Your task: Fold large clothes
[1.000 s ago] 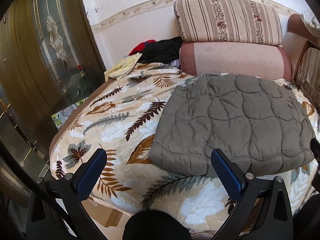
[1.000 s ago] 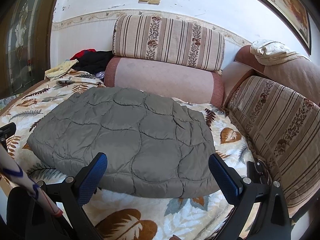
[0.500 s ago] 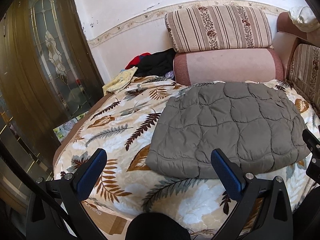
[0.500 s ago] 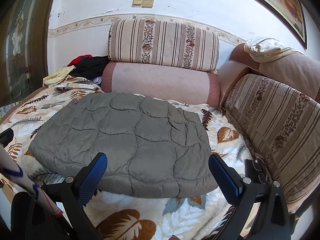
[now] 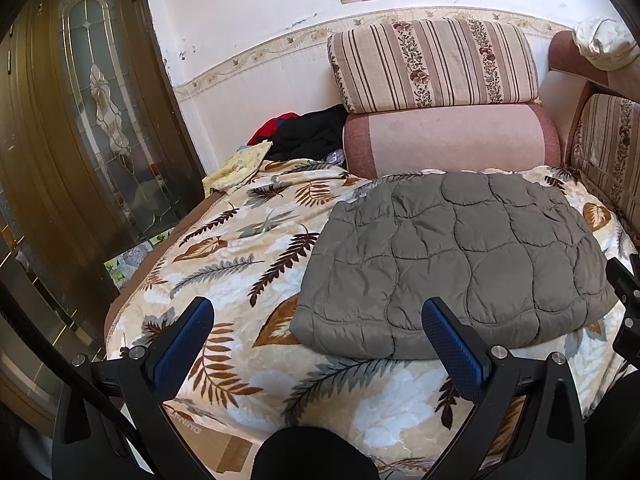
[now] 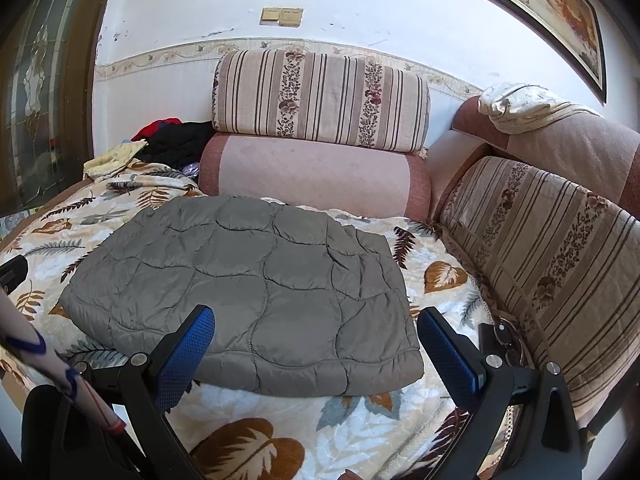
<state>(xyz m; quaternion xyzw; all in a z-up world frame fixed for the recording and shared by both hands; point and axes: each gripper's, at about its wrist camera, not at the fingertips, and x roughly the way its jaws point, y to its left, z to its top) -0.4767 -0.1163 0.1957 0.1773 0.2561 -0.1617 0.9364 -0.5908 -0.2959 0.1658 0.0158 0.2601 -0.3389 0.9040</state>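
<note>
A grey quilted garment (image 5: pixel 452 260) lies folded into a flat rectangle on the leaf-patterned blanket (image 5: pixel 240 248) of the sofa bed; it also shows in the right wrist view (image 6: pixel 256 292). My left gripper (image 5: pixel 320 344) is open and empty, held back above the bed's front edge, left of the garment's near corner. My right gripper (image 6: pixel 316 344) is open and empty, held above the garment's near edge without touching it.
A striped cushion (image 6: pixel 320 96) on a pink bolster (image 6: pixel 312 172) stands behind the garment. A striped sofa back (image 6: pixel 548 248) is at the right. A pile of black, red and yellow clothes (image 5: pixel 296 136) lies at the back left. A glazed wooden door (image 5: pixel 80 120) is at the left.
Both grippers have drawn back and risen from the bed, so the folded garment looks smaller and farther away. The garment itself has not moved.
</note>
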